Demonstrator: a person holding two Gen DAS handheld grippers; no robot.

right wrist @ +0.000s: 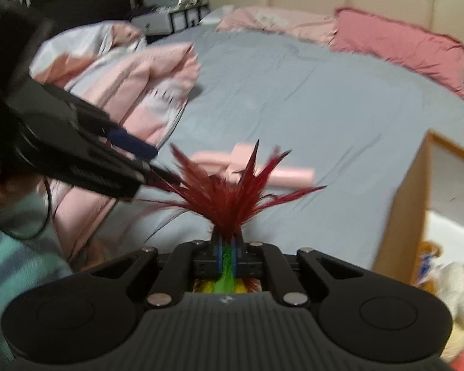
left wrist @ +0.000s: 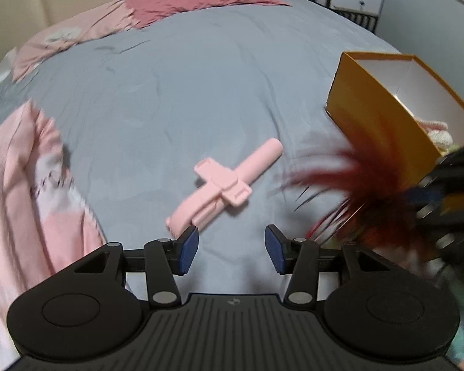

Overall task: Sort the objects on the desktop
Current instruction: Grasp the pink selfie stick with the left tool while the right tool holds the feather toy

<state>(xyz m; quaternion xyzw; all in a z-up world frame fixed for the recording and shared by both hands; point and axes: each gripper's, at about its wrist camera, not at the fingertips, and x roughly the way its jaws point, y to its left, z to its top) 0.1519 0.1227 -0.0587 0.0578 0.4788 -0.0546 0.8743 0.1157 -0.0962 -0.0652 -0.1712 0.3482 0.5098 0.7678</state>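
While the right tongs clamp a red feather toy at lower centre, the left tongs gape empty below a pink holder (mid-frame, on the bed), orange box right.

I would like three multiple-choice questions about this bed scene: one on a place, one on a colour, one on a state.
1. Where does the pink plastic tool lie?
A. inside the box
B. on the grey sheet
C. on the pillow

2. What colour is the outside of the open box?
A. orange
B. green
C. black

3. How is the right gripper?
A. wide open, empty
B. shut on the feather toy
C. out of view

Answers:
1 B, it rests on the grey sheet.
2 A, its walls are orange.
3 B, the pads squeeze the feather toy.
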